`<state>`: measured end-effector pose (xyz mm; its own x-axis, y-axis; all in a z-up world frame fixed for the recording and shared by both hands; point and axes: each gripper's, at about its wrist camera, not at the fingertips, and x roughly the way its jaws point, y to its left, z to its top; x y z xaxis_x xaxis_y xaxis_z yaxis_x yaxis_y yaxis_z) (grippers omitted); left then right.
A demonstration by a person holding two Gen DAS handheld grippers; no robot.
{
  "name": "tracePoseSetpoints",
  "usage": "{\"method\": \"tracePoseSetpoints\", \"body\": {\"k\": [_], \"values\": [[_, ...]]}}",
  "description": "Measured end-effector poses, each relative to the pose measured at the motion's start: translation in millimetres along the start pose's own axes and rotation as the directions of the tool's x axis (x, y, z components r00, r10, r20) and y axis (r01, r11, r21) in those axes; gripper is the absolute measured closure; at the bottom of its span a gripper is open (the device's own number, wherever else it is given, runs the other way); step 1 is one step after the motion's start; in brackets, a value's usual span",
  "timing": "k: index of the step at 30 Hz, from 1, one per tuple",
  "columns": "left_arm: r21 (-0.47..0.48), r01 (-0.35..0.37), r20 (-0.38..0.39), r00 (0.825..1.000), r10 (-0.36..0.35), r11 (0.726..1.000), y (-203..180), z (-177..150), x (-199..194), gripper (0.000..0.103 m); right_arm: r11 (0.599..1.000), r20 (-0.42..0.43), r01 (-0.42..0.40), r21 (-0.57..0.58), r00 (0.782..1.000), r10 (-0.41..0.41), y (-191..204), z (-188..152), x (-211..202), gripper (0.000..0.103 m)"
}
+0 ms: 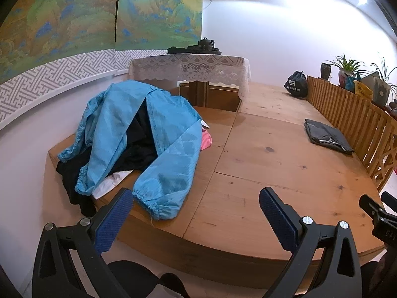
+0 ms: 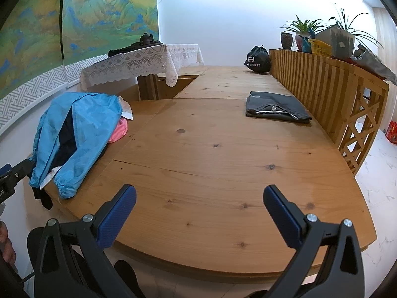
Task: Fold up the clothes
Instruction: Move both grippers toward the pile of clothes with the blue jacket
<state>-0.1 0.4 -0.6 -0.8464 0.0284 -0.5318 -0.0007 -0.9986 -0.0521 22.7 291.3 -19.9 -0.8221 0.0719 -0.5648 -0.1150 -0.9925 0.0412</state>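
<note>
A heap of clothes lies at the left end of the wooden table (image 1: 273,154), topped by a light blue jacket (image 1: 153,134) (image 2: 82,129). Under it show black garments (image 1: 141,144), a pink one (image 1: 206,141) (image 2: 119,130) and a white one (image 1: 109,185). A folded dark grey garment (image 1: 327,136) (image 2: 275,110) rests by the wooden railing on the right. My left gripper (image 1: 196,198) is open, just in front of the jacket's cuff, holding nothing. My right gripper (image 2: 199,196) is open over the bare tabletop (image 2: 211,161), empty. The left gripper's side (image 2: 12,176) shows in the right wrist view.
A slatted wooden railing (image 2: 310,84) lines the table's right side, with potted plants (image 2: 302,28) behind it. A black sports bag (image 2: 258,59) sits at the far end. A lace-covered side table (image 1: 191,67) carries a dark tea set (image 1: 206,44).
</note>
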Motion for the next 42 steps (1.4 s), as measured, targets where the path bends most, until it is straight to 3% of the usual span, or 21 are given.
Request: {"method": "tracePoseSetpoints", "body": {"k": [14,42], "values": [[0.020,-0.023,-0.010,1.000,0.023,1.000,0.3,-3.0,3.1,0.001,1.000,-0.008,-0.030,-0.002,1.000,0.030,2.5,1.8,5.1,0.000],[-0.051,-0.106,-0.021,0.994,0.105,0.993,45.8,5.4,12.3,0.001,0.986,-0.027,-0.129,-0.108,0.992,0.127,65.2,23.6,30.6,0.000]]}}
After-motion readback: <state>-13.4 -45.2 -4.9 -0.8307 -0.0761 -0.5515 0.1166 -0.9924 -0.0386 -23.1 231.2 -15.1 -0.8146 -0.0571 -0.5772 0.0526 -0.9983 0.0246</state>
